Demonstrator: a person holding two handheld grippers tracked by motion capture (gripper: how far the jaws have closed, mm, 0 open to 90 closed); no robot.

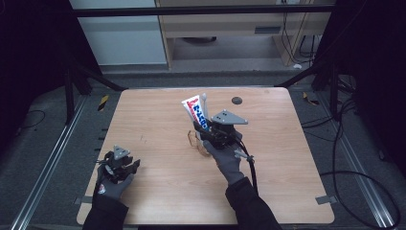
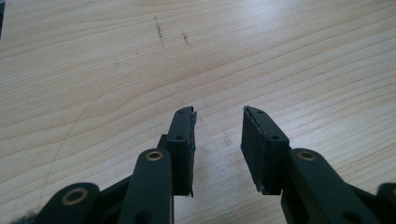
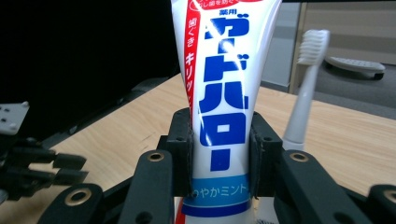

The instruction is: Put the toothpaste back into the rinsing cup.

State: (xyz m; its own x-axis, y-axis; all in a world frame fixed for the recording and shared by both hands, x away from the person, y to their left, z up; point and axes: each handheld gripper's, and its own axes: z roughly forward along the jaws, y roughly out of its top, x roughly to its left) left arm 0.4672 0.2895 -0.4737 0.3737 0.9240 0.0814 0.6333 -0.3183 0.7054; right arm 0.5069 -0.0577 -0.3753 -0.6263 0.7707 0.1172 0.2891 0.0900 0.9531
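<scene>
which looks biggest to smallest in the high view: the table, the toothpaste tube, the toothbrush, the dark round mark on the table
1. table
2. toothpaste tube
3. toothbrush, thinner than the tube, and its lower part is hidden
4. dark round mark, smallest, though it lies farther from the camera

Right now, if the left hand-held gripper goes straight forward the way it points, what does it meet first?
Probably only the light wooden table top. The left hand-held gripper has open, empty jaws angled down at bare wood, and nothing else lies ahead in its view, though the depth is unclear.
</scene>
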